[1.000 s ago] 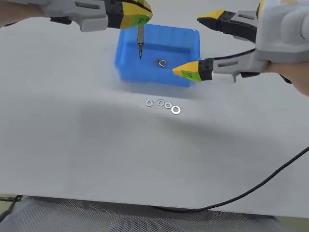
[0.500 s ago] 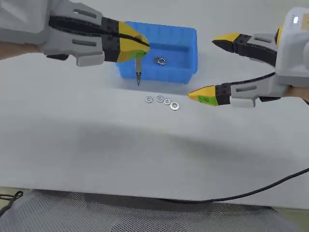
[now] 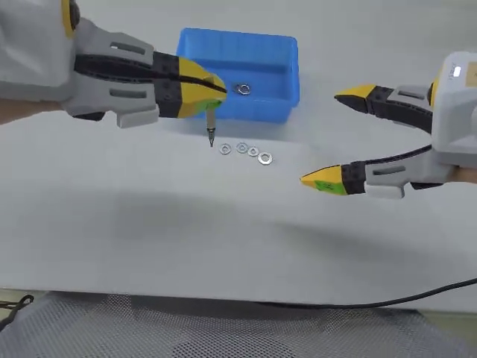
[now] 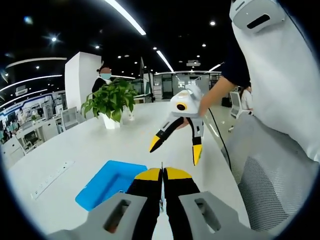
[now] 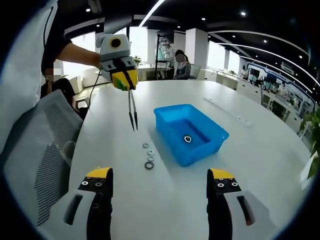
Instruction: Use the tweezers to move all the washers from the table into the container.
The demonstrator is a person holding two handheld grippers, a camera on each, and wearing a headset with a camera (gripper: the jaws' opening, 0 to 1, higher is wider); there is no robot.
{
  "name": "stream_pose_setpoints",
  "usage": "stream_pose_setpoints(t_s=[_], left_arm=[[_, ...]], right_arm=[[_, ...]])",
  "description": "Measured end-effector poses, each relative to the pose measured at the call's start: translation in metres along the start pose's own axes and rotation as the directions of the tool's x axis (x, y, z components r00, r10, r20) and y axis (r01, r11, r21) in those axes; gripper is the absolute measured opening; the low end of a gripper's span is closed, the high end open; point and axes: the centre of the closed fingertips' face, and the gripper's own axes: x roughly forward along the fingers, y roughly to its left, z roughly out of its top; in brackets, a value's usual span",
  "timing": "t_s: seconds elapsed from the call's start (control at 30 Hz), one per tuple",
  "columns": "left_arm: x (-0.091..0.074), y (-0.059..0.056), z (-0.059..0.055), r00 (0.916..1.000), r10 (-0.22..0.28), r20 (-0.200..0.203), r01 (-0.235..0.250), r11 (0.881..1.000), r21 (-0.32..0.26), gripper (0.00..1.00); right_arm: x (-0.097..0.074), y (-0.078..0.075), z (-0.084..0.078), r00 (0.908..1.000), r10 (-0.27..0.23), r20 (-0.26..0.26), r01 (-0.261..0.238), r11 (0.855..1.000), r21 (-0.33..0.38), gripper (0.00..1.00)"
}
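Grey table (image 3: 223,224): four washers (image 3: 242,148) lie at upper centre, below the container (image 3: 253,108). From above it, the left gripper (image 3: 212,89), clamped on the tweezers (image 3: 211,128), has descended beside the leftmost washer; another pick is likely. The right gripper (image 3: 322,137) stands open.

Left gripper (image 3: 218,90) carries the tweezers (image 3: 211,130) out of the container (image 3: 238,36) down to the washers (image 3: 242,148); right gripper (image 3: 319,137) draws back.

Open office: dark ceiling (image 5: 200,15) with strip lights (image 4: 125,16), a potted plant (image 4: 111,102) on the long white table (image 3: 223,224).
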Motion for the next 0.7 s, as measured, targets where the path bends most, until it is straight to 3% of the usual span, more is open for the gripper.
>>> stream_pose_setpoints(t_s=[0.13, 0.27, 0.4, 0.7], left_arm=[[0.005, -0.001, -0.008, 0.9999, -0.004, -0.012, 0.004, 1.0, 0.0, 0.04], [0.006, 0.001, -0.007, 1.0, 0.005, -0.003, -0.005, 1.0, 0.0, 0.04], [0.007, 0.01, -0.007, 0.9993, 0.034, 0.013, -0.034, 0.999, -0.019, 0.04], [0.014, 0.009, -0.01, 0.9996, 0.021, 0.019, -0.02, 0.999, -0.039, 0.04]], right_arm=[[-0.001, 0.005, -0.005, 1.0, 0.005, -0.006, -0.005, 1.0, 0.014, 0.78], [-0.004, 0.009, -0.01, 0.9998, 0.016, -0.015, -0.016, 1.0, 0.023, 0.79], [-0.004, 0.014, -0.014, 0.9991, 0.037, -0.021, -0.036, 0.999, 0.041, 0.83], [-0.001, 0.021, -0.016, 0.9963, 0.085, -0.014, -0.084, 0.994, 0.071, 0.93]])
